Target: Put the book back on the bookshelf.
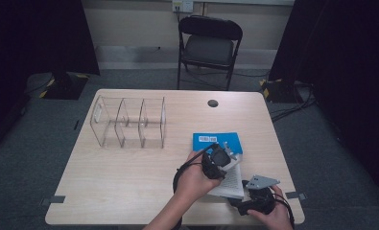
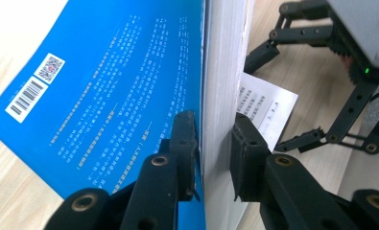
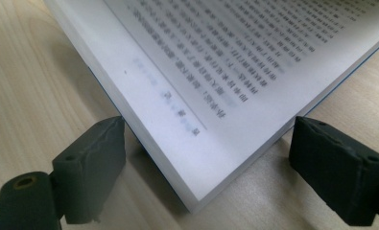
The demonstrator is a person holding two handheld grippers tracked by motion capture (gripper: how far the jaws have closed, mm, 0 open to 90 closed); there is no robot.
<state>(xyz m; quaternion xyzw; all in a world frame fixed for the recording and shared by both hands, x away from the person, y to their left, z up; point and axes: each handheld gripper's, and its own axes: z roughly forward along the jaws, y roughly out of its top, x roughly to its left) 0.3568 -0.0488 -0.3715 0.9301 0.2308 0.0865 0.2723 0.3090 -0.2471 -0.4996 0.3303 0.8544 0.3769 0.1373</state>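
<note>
Left hand-held gripper clamps book pages.

Book: printed lines blur toward its near corner, far pages cut by the frame; in the high view the left gripper covers its middle.

I see a clear divider rack standing on the left half of the table, well apart from anything else. A small dark round hole sits near the far edge. Behind the table a black folding chair faces me, with cables on the floor to its right.
</note>
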